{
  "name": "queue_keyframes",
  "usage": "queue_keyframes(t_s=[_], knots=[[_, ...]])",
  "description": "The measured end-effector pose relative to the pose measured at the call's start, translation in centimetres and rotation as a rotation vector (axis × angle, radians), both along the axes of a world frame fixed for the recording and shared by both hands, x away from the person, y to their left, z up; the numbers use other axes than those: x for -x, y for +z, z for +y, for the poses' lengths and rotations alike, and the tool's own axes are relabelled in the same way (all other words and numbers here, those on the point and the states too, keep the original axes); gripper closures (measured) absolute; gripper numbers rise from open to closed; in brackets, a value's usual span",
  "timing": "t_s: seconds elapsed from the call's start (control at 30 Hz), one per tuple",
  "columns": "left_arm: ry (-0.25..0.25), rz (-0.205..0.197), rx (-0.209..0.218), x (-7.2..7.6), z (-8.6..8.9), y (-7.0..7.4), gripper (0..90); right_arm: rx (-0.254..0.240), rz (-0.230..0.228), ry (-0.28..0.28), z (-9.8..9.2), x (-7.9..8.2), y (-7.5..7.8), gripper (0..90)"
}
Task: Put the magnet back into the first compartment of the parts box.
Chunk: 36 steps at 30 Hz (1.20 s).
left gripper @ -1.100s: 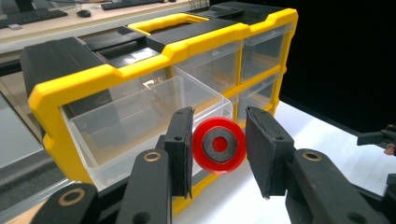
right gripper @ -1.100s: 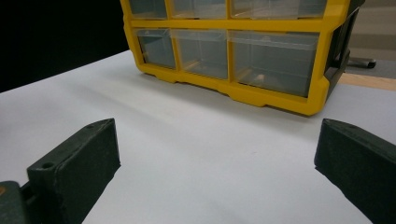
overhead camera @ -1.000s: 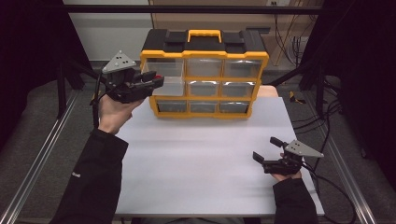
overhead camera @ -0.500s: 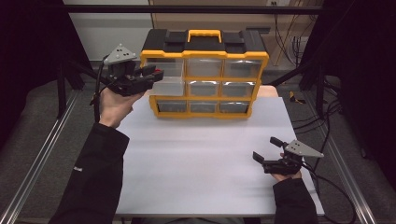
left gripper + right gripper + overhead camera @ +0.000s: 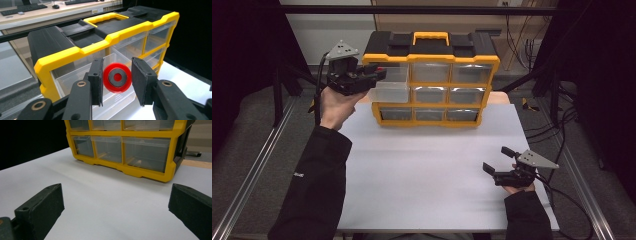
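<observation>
the left gripper (image 5: 117, 82) pinches a red disc (image 5: 117, 77) between its jaws, held up over the pulled-out top-left drawer (image 5: 388, 86) of the yellow organizer (image 5: 430, 80). the right gripper (image 5: 496, 161) rests low on the white table (image 5: 427, 170), jaws spread wide with nothing between them.

The organizer (image 5: 430, 80) is glossy yellow and matt black plastic, with clear, smooth plastic drawers (image 5: 82, 75). The red disc (image 5: 117, 77) looks like shiny plastic around a dull metal centre. The table (image 5: 432, 165) is matt white.
</observation>
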<state>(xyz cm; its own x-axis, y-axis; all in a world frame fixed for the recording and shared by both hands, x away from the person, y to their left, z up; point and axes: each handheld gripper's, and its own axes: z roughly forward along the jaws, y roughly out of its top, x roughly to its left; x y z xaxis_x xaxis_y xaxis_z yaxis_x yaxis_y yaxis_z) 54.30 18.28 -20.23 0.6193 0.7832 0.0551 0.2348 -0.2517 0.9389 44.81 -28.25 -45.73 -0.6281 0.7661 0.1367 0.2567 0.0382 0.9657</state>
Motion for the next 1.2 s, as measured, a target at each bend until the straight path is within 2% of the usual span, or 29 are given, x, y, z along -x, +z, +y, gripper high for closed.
queue_keyframes(t_s=[0.93, 1.0, 1.07, 1.2], knots=[[0.055, 0.029, -0.024, -2.5, 0.0, -1.1, 62.3, 0.0, -0.006, 0.001, 0.0, 0.0, 0.0, 0.5], [0.054, 0.015, -0.028, -2.7, 0.0, -1.2, 62.3, 0.002, -0.006, 0.0, 0.0, 0.0, 0.0, 0.6], [0.047, 0.033, -0.022, -2.8, -0.1, -1.4, 62.3, 0.0, 0.001, 0.001, 0.0, 0.0, 0.0, 0.5], [0.045, 0.036, -0.028, -2.9, -0.3, -1.6, 62.3, 0.003, 0.002, -0.001, 0.0, 0.0, 0.0, 0.5]])
